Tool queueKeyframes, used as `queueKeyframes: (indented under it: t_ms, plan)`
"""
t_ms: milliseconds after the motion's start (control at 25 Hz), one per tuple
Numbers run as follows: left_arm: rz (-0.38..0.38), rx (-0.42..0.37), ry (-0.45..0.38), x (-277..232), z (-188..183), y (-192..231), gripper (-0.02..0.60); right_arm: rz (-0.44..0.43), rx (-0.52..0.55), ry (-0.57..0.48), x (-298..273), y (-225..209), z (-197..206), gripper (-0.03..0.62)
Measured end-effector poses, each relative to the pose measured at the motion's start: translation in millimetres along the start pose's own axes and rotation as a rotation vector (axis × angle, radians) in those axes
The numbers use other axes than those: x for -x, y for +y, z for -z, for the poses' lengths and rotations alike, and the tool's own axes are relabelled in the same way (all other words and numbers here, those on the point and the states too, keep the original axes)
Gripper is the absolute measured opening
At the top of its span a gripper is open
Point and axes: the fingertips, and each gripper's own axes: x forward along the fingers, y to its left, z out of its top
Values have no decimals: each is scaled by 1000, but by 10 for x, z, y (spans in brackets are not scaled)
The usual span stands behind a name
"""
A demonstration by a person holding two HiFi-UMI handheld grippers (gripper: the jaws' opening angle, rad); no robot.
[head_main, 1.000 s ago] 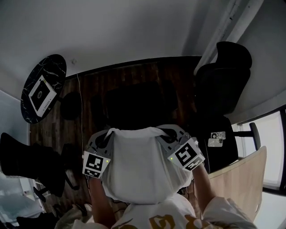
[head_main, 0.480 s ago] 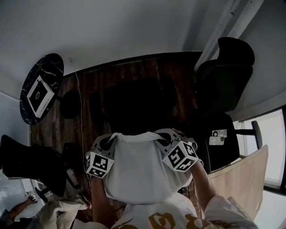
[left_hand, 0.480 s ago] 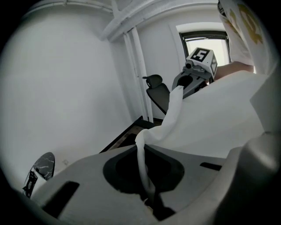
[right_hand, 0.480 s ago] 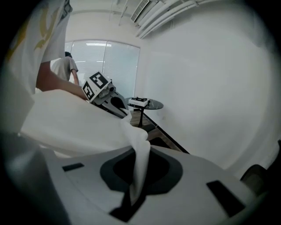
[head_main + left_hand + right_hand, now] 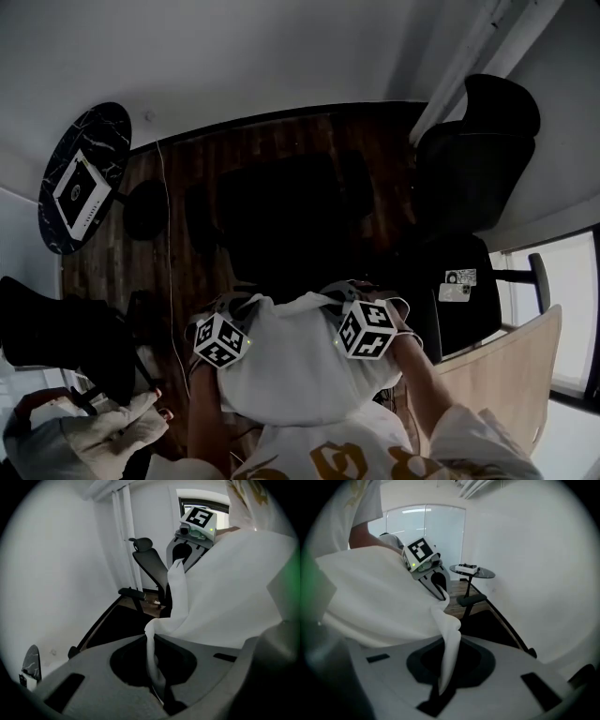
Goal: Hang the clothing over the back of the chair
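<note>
A white garment (image 5: 300, 361) hangs spread between my two grippers, close to the person's chest. Its top edge stretches from one gripper to the other. In the head view, the left gripper (image 5: 249, 304) and the right gripper (image 5: 332, 299) both point down at the dark chair (image 5: 291, 211) below and ahead. Seen in the left gripper view, the left gripper (image 5: 152, 644) is shut on a bunched fold of the garment (image 5: 225, 588). The right gripper view shows the right gripper (image 5: 450, 639) shut on the garment's (image 5: 379, 592) other corner. The cloth hides most of the chair's near side.
At the left stands a round black marble table (image 5: 105, 141) with a white device on it. A black office chair (image 5: 478, 155) is at the upper right and another dark chair (image 5: 56, 337) at the left. A light wooden desk (image 5: 506, 370) borders the right. A crouched person (image 5: 84, 436) is at the bottom left.
Both grippers have sunk with the garment and tipped further downward. The marker cubes have drawn closer together. A person has come into view at the bottom left.
</note>
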Motion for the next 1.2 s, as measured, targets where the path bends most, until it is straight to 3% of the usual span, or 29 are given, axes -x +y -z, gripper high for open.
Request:
queueKeyframes:
  t_ms: [160, 400, 560, 640, 920, 1040, 1080, 1200]
  plan:
    - [82, -7, 83, -79, 146, -155, 25, -68, 49, 63, -147, 190, 43, 31]
    - [192, -86, 150, -141, 198, -375, 25, -188, 57, 133, -254, 408, 106, 39]
    - [270, -25, 187, -200, 265, -524, 31, -199, 49, 140, -250, 418, 148, 73]
    - [266, 2, 195, -212, 297, -503, 84, -196, 46, 148, -269, 406, 159, 118]
    - [136, 67, 156, -202, 294, -269, 206, -117, 37, 128, -259, 287, 135, 210]
    - [-58, 39, 89, -5, 176, 56, 218, -28, 27, 93, -192, 146, 50, 186]
    - [-134, 36, 52, 96, 104, 190, 182, 8, 22, 79, -155, 80, 16, 183]
    - [-294, 86, -53, 393, -111, 538, 181, 132, -28, 16, 16, -183, -95, 179]
